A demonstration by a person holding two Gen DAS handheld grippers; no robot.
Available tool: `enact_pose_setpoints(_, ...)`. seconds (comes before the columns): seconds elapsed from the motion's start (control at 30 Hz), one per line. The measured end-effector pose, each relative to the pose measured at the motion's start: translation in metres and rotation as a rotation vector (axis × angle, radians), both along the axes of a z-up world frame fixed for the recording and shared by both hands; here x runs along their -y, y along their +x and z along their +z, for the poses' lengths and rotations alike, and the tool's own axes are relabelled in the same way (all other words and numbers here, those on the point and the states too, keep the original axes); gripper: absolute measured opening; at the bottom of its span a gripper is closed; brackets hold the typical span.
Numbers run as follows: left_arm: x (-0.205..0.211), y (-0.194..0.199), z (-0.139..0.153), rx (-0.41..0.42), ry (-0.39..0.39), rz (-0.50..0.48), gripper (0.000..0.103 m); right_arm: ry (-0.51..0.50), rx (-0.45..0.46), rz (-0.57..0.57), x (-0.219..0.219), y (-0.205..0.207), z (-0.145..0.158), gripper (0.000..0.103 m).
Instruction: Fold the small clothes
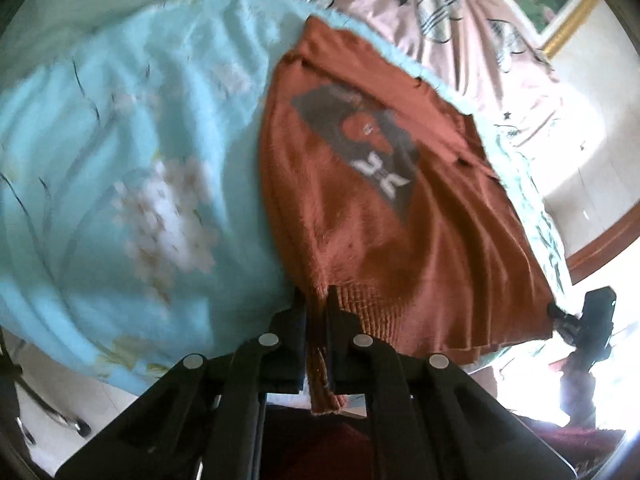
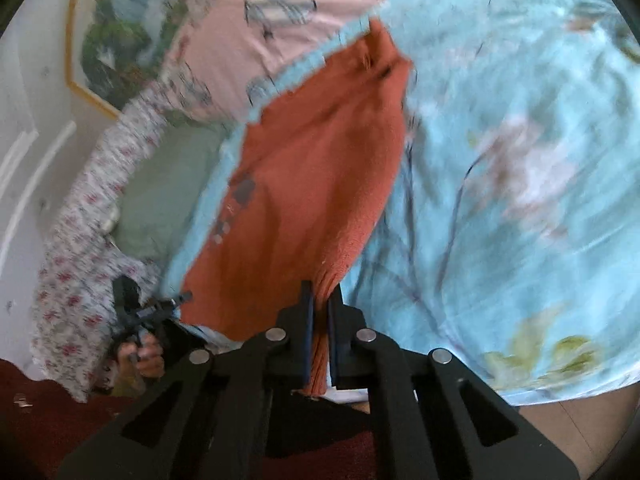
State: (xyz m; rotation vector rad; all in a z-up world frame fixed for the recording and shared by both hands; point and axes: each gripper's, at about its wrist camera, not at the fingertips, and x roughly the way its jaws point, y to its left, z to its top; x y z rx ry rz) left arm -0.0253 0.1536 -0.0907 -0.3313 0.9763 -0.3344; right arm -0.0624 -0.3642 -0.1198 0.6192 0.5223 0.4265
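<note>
The orange sweater (image 1: 360, 216) lies on the light blue blanket (image 1: 132, 152) on the bed, close to the bed's near edge. It looks about halfway done, I think. It seems to be a narrow strip now, maybe folded once already, but I cannot tell that for sure. It still has to be folded shorter and laid down flat.

The left claw (image 1: 317, 304) is pinching the ribbed bottom edge at 6 o'clock in its own view. The right claw (image 2: 319, 300) is pinching another corner of the same edge, at 4 o'clock in the left view. Both claws are pressed together on the cloth.

The sweater is fuzzy and soft. It has a gray picture (image 1: 360, 140) on the front and long wrinkles going down. The far end sits at 12 o'clock, near a pink sheet (image 1: 460, 28)
</note>
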Motion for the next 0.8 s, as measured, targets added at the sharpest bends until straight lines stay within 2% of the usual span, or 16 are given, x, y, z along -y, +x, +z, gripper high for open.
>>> enact_pose_setpoints(0.07, -0.007, -0.007, 0.011, 0.048, 0.011, -0.002, 0.004, -0.001, -0.010, -0.027, 0.013, -0.002, -0.002, 0.006)
enact_pose_setpoints(0.13, -0.014, -0.007, 0.011, 0.055, -0.011, -0.010, 0.005, -0.011, -0.030, 0.007, 0.009, 0.005, -0.006, 0.006)
enact_pose_setpoints(0.27, -0.015, 0.002, -0.008, -0.011, -0.080, -0.042, 0.008, -0.016, -0.082, 0.062, -0.007, 0.018, -0.016, 0.012)
enact_pose_setpoints(0.4, -0.014, 0.006, -0.023, -0.069, -0.134, -0.057, 0.027, 0.003, -0.078, 0.118, -0.011, 0.016, -0.021, 0.041)
enact_pose_setpoints(0.47, -0.012, 0.008, -0.027, -0.086, -0.158, -0.076, 0.036, -0.010, -0.071, 0.140, -0.018, 0.019, -0.021, 0.043)
enact_pose_setpoints(0.53, -0.006, 0.009, -0.028, -0.079, -0.150, -0.086, 0.036, -0.016, -0.077, 0.150, -0.024, 0.024, -0.022, 0.042)
enact_pose_setpoints(0.57, -0.003, 0.010, -0.027, -0.069, -0.132, -0.092, 0.032, -0.024, -0.079, 0.154, -0.028, 0.026, -0.023, 0.031)
enact_pose_setpoints(0.6, 0.001, 0.010, -0.025, -0.046, -0.095, -0.092, 0.011, -0.038, -0.083, 0.153, -0.030, 0.028, -0.024, 0.006)
enact_pose_setpoints(0.63, 0.002, 0.010, -0.023, -0.034, -0.079, -0.095, 0.005, -0.033, -0.089, 0.154, -0.030, 0.028, -0.025, 0.007)
enact_pose_setpoints(0.8, -0.013, -0.005, -0.011, 0.045, -0.117, -0.055, 0.004, 0.016, -0.075, 0.142, -0.016, 0.019, -0.029, 0.007)
